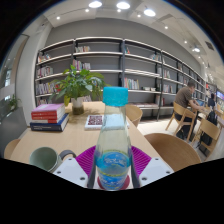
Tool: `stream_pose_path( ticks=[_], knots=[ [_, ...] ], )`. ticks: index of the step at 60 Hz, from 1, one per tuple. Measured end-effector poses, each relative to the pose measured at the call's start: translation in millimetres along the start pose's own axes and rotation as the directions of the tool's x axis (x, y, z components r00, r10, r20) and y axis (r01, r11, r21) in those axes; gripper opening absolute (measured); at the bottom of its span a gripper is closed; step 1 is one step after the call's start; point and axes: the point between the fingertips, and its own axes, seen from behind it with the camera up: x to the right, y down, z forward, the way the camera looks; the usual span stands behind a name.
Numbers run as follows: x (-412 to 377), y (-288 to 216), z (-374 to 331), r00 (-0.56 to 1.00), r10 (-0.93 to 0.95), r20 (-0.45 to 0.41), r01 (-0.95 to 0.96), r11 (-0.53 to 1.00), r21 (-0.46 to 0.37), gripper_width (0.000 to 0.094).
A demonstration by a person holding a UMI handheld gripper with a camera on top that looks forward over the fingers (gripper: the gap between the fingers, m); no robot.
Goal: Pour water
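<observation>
While the fingers [113,168] clench an upright bottle [114,150], blue-capped and about half full of water, a green cup [44,158] waits beside it on the counter [75,135].

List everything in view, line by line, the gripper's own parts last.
bottle: one, clear with a light blue cap, upright between the fingers.
cup: one, grey-green, on the table left of the bottle.
books: one stack, red and blue, on the table beyond the cup.
plant: one, green, potted, on the table behind the books.
table: one, light wood, under all of these.
chairs: several, wooden, right of the table.
shelves: one long run, grey, along the back wall, holding books.
person: one, seated at the far right.
hand-held gripper: one, white fingers with purple pads, closed against the bottle's sides.
</observation>
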Motion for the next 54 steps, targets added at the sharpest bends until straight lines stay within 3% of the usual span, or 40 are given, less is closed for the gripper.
stream_pose_path(
  ticks=[6, 13, 34, 44, 54],
  knots=[
    [3.1, 5.0, 0.5, 1.0, 0.004, -0.031, -0.005, 1.0, -0.03, 0.057],
    [8.3, 26.0, -5.9, 0.998, -0.04, -0.053, 0.034, 0.992, -0.121, 0.0733],
    [-30.4, 95.5, -134.9, 0.997, -0.082, -0.008, 0.074, 0.942, -0.326, 0.0734],
    [-88.4, 94.5, -201.4, 0.995, -0.068, 0.076, 0.09, 0.934, -0.347, 0.0736],
    [-133.7, 48.2, -243.2, 0.991, -0.053, 0.12, 0.085, 0.958, -0.275, 0.0737]
  ],
)
